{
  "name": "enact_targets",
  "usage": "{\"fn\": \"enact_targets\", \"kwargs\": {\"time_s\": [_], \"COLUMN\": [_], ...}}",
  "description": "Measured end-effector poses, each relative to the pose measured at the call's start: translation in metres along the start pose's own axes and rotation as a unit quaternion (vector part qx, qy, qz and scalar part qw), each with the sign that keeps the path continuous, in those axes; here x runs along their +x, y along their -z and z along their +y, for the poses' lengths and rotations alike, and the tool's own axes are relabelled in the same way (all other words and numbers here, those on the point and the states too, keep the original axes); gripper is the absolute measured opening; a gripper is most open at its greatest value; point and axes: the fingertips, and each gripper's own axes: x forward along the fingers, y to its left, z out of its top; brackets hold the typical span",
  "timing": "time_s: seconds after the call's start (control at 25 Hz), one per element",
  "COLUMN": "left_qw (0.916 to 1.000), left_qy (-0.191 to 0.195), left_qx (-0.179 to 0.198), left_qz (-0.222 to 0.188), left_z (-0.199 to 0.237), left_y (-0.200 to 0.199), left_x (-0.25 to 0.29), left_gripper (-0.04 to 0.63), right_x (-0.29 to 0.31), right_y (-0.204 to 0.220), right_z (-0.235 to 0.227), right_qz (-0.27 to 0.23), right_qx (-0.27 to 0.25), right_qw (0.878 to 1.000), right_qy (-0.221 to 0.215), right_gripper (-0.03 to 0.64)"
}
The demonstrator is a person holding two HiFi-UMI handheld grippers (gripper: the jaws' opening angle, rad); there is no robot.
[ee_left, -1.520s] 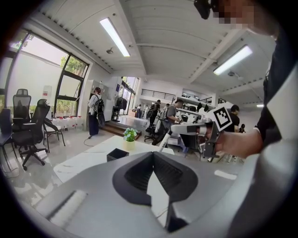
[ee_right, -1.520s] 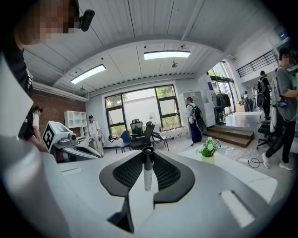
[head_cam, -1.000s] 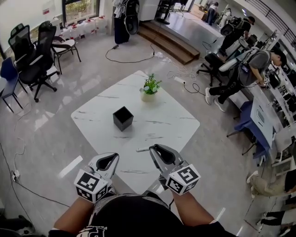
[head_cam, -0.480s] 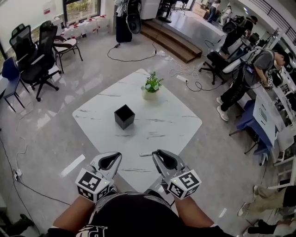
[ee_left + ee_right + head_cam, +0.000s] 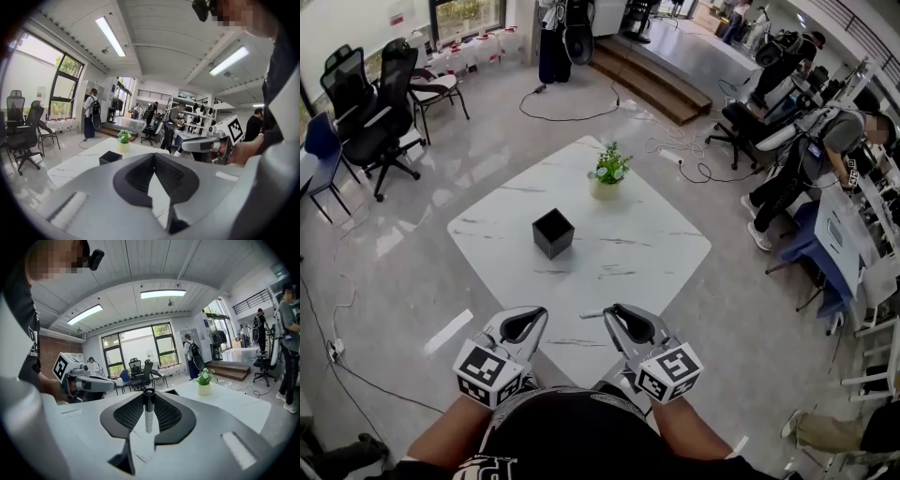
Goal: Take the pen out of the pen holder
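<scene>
Right gripper (image 5: 149, 394): fingers (image 5: 171, 414) narrow, clamped on the pen (image 5: 148, 416). In the head view the pen (image 5: 591, 314) sticks out from the tip toward 9 o'clock, over the near edge of the bench (image 5: 647, 253).

Left gripper (image 5: 153, 155): fingers (image 5: 136, 173) closed together, nothing between them; it sits just beside the right gripper, at its 9 o'clock.

Pen holder (image 5: 553, 232): black, square, open-topped, upright mid-bench at 12 o'clock from both grippers, well apart from the pen.

Potted plant (image 5: 608, 173): small, in a pale pot, at 1 o'clock from the pen holder, near the far corner.

Office chairs (image 5: 370, 112): black, on the floor at 10 o'clock.
</scene>
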Motion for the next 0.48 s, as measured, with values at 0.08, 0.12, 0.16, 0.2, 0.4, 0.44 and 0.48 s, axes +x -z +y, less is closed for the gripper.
{"fn": "enact_targets", "kwargs": {"time_s": [0.08, 0.12, 0.16, 0.2, 0.4, 0.44, 0.48], "left_qw": [1.0, 1.0, 1.0, 1.0, 1.0, 1.0, 1.0], "left_qy": [0.0, -0.001, -0.002, -0.003, -0.004, -0.004, -0.005], "left_qx": [0.0, -0.001, -0.001, -0.001, -0.001, -0.001, -0.002], "left_qz": [-0.001, -0.001, -0.002, -0.002, -0.002, -0.002, -0.002], "left_z": [0.0002, 0.0004, 0.0008, 0.0013, 0.0009, 0.0007, 0.0006], "left_y": [-0.0005, -0.0008, -0.001, -0.0012, -0.0021, -0.0022, -0.002], "left_x": [0.0002, 0.0003, 0.0001, -0.0001, -0.0004, -0.0006, -0.0007], "left_gripper": [0.057, 0.057, 0.057, 0.057, 0.057, 0.057, 0.057], "right_x": [0.0009, 0.0013, 0.0018, 0.0024, 0.0031, 0.0032, 0.0033], "right_y": [-0.0005, -0.0009, -0.0013, -0.0018, -0.0042, -0.0042, -0.0041], "right_z": [0.0002, 0.0002, 0.0002, 0.0005, 0.0022, 0.0025, 0.0028], "right_qz": [0.0, 0.0, 0.0, 0.0, 0.0, 0.001, 0.001], "right_qx": [0.0, 0.0, -0.001, -0.001, -0.002, -0.001, -0.001], "right_qw": [1.0, 1.0, 1.0, 1.0, 1.0, 1.0, 1.0], "right_qy": [-0.001, -0.002, -0.003, -0.003, -0.008, -0.009, -0.01], "right_gripper": [0.067, 0.067, 0.067, 0.067, 0.067, 0.067, 0.067]}}
